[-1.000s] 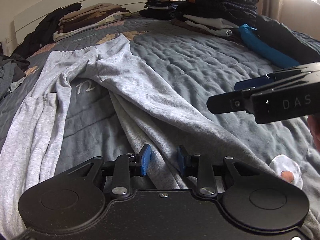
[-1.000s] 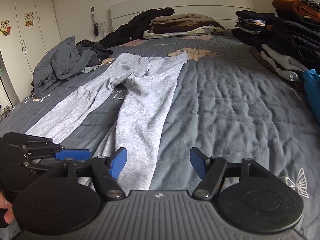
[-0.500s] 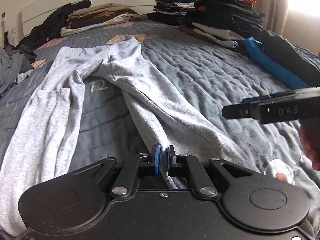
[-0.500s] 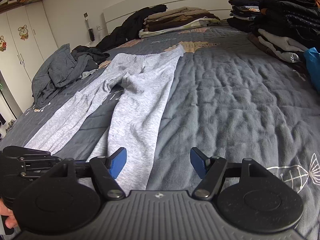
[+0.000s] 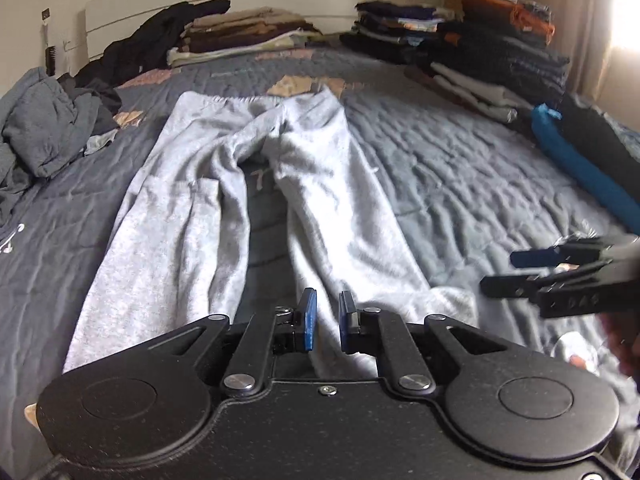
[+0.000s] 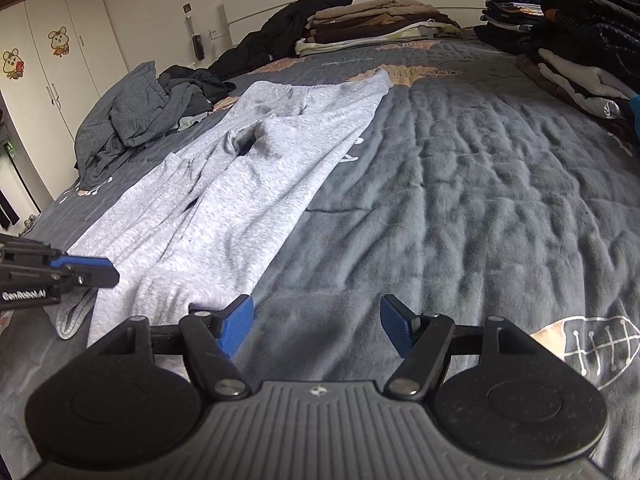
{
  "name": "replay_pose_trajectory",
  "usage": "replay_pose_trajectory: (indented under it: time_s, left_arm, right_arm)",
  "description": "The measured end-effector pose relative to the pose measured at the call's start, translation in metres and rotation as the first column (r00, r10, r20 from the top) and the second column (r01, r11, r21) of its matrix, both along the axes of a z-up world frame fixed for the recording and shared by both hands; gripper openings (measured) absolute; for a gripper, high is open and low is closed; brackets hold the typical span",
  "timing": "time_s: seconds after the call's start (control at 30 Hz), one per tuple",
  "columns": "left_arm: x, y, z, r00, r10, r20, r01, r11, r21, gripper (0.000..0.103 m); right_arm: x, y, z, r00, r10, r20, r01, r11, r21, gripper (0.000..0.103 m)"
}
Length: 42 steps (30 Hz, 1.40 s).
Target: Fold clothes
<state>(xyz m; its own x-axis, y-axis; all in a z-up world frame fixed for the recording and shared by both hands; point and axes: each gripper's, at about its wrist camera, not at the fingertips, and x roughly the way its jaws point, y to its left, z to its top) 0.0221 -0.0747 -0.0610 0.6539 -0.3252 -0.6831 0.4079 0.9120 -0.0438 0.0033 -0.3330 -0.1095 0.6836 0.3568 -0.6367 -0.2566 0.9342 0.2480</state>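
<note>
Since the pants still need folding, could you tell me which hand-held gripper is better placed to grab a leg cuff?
Left, probably. The left hand-held gripper sits directly over a leg end of the grey sweatpants, jaws slightly parted. The right hand-held gripper is wide open above bare quilt, beside the cloth.

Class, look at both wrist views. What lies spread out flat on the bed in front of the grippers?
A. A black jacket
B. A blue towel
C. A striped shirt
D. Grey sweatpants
D: the grey sweatpants lie on the bed with waistband far and both legs running toward the left gripper and the right gripper.
</note>
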Motion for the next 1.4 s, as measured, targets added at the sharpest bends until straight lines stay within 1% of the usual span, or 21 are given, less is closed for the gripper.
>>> replay_pose_trajectory:
  time_s: [0.03, 0.07, 0.1, 0.2, 0.27, 0.3, 0.33, 0.37, 0.47, 0.53, 0.6, 0.73, 0.83, 0.87, 0.9, 0.97, 1.03, 1.13, 1.23, 1.33, 1.4]
  left_arm:
    - [-0.001, -0.001, 0.003, 1.0, -0.009, 0.002, 0.009, 0.999, -0.035, 0.026]
    - [0.002, -0.004, -0.003, 0.999, -0.011, -0.039, 0.008, 0.998, -0.062, 0.041]
    - [0.005, -0.006, -0.009, 0.997, -0.013, -0.08, 0.006, 0.996, -0.089, 0.047]
    - [0.004, -0.015, -0.024, 0.992, -0.02, -0.128, 0.009, 0.996, -0.088, 0.048]
    - [0.004, -0.02, -0.03, 0.99, -0.023, -0.136, 0.009, 0.995, -0.102, 0.047]
    - [0.004, -0.022, -0.033, 0.99, -0.025, -0.141, 0.009, 0.994, -0.11, 0.046]
    - [0.005, -0.024, -0.036, 0.99, -0.026, -0.142, 0.01, 0.993, -0.116, 0.038]
    - [0.006, -0.025, -0.039, 0.989, -0.029, -0.148, 0.012, 0.993, -0.114, 0.02]
    - [0.004, -0.024, -0.034, 0.991, -0.029, -0.134, 0.011, 0.992, -0.128, 0.008]
    - [-0.003, -0.021, -0.018, 0.995, -0.052, -0.087, 0.038, 0.987, -0.154, 0.007]
    - [-0.005, -0.013, -0.003, 0.996, -0.061, -0.064, 0.045, 0.972, -0.229, 0.006]
    - [-0.004, 0.005, 0.018, 0.995, -0.077, -0.059, 0.048, 0.92, -0.389, 0.006]
    - [-0.002, 0.014, 0.027, 0.992, -0.107, -0.064, 0.066, 0.885, -0.461, 0.006]
    - [-0.001, 0.016, 0.028, 0.992, -0.112, -0.066, 0.068, 0.879, -0.472, 0.006]
    - [0.0, 0.017, 0.028, 0.991, -0.113, -0.068, 0.067, 0.878, -0.473, 0.006]
    - [0.0, 0.018, 0.026, 0.991, -0.114, -0.074, 0.066, 0.878, -0.474, 0.006]
    - [0.001, 0.019, 0.025, 0.99, -0.117, -0.078, 0.066, 0.877, -0.475, 0.006]
    - [0.002, 0.02, 0.025, 0.989, -0.126, -0.082, 0.073, 0.879, -0.47, 0.006]
    - [0.002, 0.024, 0.026, 0.987, -0.132, -0.089, 0.082, 0.899, -0.431, 0.006]
    - [0.006, 0.036, 0.024, 0.988, -0.115, -0.107, 0.071, 0.936, -0.345, 0.006]
    - [0.009, 0.046, 0.021, 0.988, -0.098, -0.121, 0.055, 0.948, -0.314, 0.006]
  right_arm:
    - [0.0, 0.001, 0.0, 1.0, 0.005, -0.002, -0.005, 1.0, 0.002, 0.069]
    - [0.0, 0.002, -0.001, 1.0, 0.008, -0.004, -0.008, 1.0, 0.006, 0.069]
    - [0.001, 0.002, -0.001, 1.0, 0.009, -0.008, -0.009, 1.0, 0.013, 0.069]
    - [0.001, 0.004, -0.002, 1.0, 0.011, -0.02, -0.01, 0.999, 0.033, 0.069]
    - [0.001, 0.005, -0.003, 1.0, 0.016, -0.026, -0.015, 0.999, 0.035, 0.069]
    - [0.001, 0.005, -0.004, 0.999, 0.02, -0.028, -0.019, 0.999, 0.034, 0.069]
    - [0.001, 0.006, -0.004, 0.999, 0.023, -0.031, -0.022, 0.999, 0.036, 0.069]
    - [0.001, 0.006, -0.005, 0.999, 0.025, -0.035, -0.023, 0.999, 0.039, 0.069]
    - [0.0, 0.007, -0.005, 0.999, 0.032, -0.038, -0.03, 0.998, 0.048, 0.069]
    - [-0.001, 0.006, -0.005, 0.999, 0.032, -0.038, -0.03, 0.998, 0.05, 0.069]
    - [-0.001, 0.004, -0.004, 0.999, 0.027, -0.038, -0.025, 0.998, 0.06, 0.069]
    - [-0.003, -0.002, -0.003, 0.999, 0.027, -0.046, -0.022, 0.994, 0.102, 0.069]
    - [-0.006, 0.0, -0.004, 0.997, 0.065, -0.036, -0.06, 0.99, 0.125, 0.069]
    - [-0.007, -0.001, -0.005, 0.996, 0.086, -0.026, -0.081, 0.984, 0.156, 0.069]
    - [-0.007, -0.002, -0.007, 0.994, 0.108, -0.022, -0.102, 0.974, 0.202, 0.07]
    - [-0.005, -0.003, -0.012, 0.988, 0.155, -0.028, -0.138, 0.936, 0.324, 0.075]
    - [-0.004, 0.005, -0.015, 0.985, 0.172, -0.035, -0.15, 0.928, 0.341, 0.082]
    - [-0.002, 0.017, -0.019, 0.979, 0.197, -0.045, -0.167, 0.915, 0.367, 0.084]
    - [0.0, 0.03, -0.023, 0.974, 0.222, -0.054, -0.184, 0.901, 0.392, 0.091]
    - [0.002, 0.042, -0.027, 0.967, 0.247, -0.063, -0.199, 0.886, 0.418, 0.093]
    - [0.002, 0.05, -0.028, 0.962, 0.264, -0.065, -0.213, 0.881, 0.422, 0.093]
